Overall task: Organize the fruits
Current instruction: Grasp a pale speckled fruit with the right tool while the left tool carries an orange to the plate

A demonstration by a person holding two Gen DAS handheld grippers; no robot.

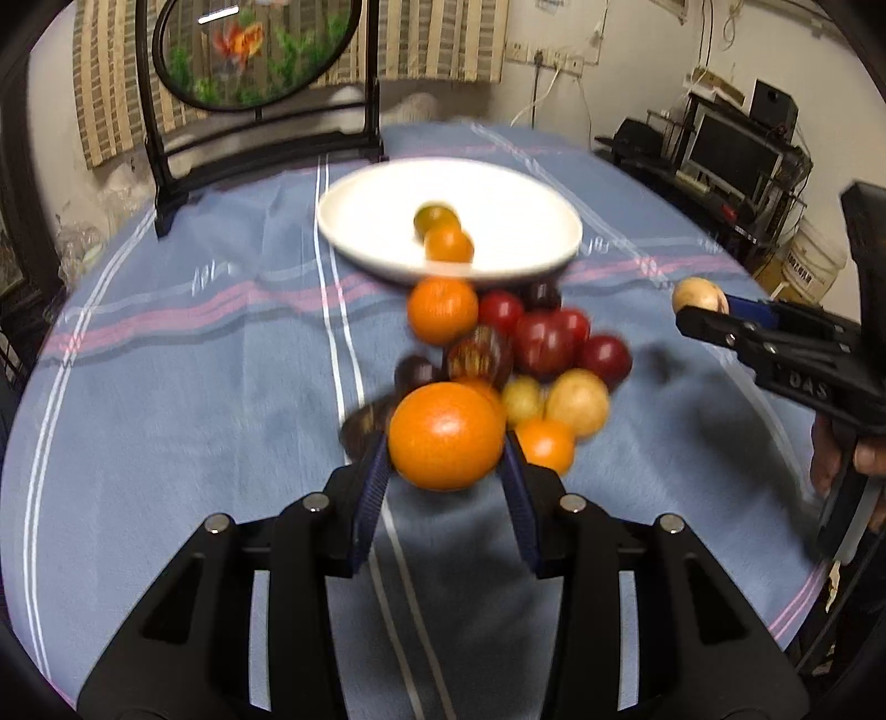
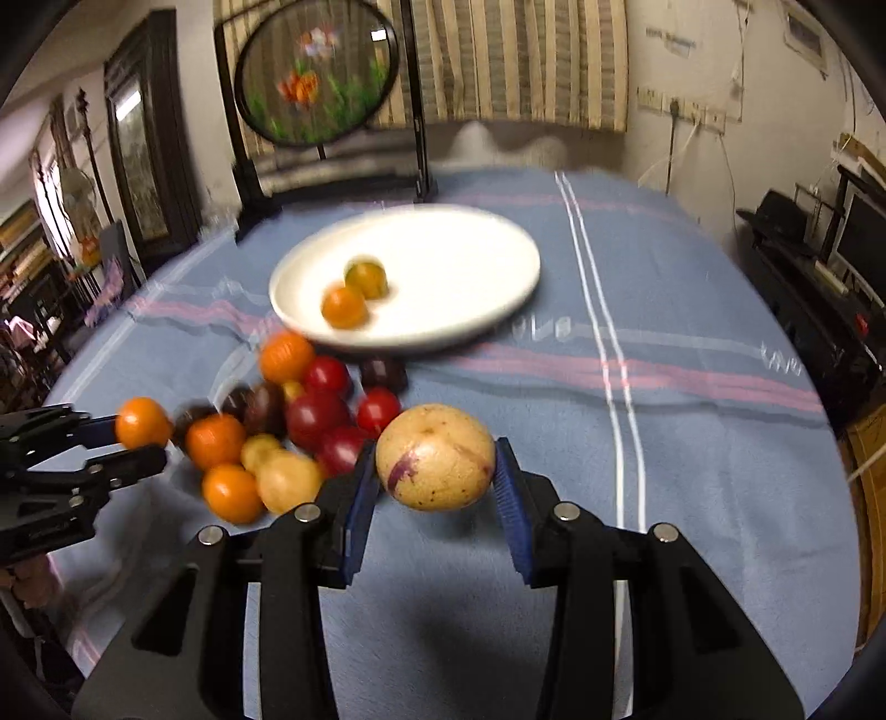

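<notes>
My left gripper (image 1: 446, 443) is shut on an orange fruit (image 1: 446, 435) and holds it above the near end of a fruit pile (image 1: 531, 343) of orange, dark red and yellow fruits on the blue cloth. My right gripper (image 2: 437, 462) is shut on a yellow fruit with purple streaks (image 2: 434, 457), held above the cloth to the right of the pile (image 2: 310, 421). A white plate (image 1: 515, 194) beyond the pile holds two small orange fruits (image 1: 443, 232). The plate (image 2: 465, 260) also shows in the right wrist view. Each gripper shows in the other's view, the right one (image 1: 703, 310) and the left one (image 2: 138, 437).
A black wooden stand with a round embroidered screen (image 1: 255, 50) stands at the table's far left edge. The round table carries a blue striped cloth (image 1: 166, 360). Dark shelves with electronics (image 1: 731, 149) stand off the table to the right.
</notes>
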